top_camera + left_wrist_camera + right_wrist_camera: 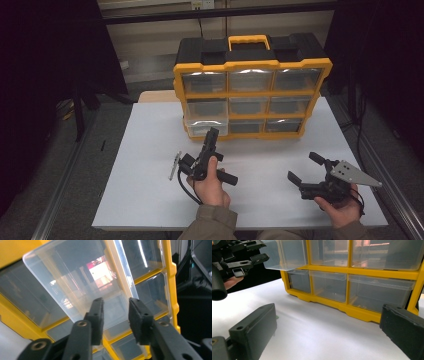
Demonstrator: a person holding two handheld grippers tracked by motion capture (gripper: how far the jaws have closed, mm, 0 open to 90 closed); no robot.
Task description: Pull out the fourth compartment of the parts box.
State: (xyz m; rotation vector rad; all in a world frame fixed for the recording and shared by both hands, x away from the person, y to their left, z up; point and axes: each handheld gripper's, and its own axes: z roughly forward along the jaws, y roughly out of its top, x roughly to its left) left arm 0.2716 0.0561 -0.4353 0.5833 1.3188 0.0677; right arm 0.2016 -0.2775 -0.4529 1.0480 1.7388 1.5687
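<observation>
Clear plastic drawer [206,126], pulled partway out of the yellow organiser's [252,93] bottom-left slot, lies at twelve o'clock from the left gripper [212,134], whose fingers [97,315] stand slightly parted, gripping nothing. Right gripper [303,167] rests wide open, empty, on the white tabletop [150,150].

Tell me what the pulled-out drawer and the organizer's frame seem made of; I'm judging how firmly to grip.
The drawer looks like clear, glossy plastic: you see through it and it mirrors lights. The frame seems opaque yellow moulded plastic with a smooth, slightly shiny surface.
</observation>
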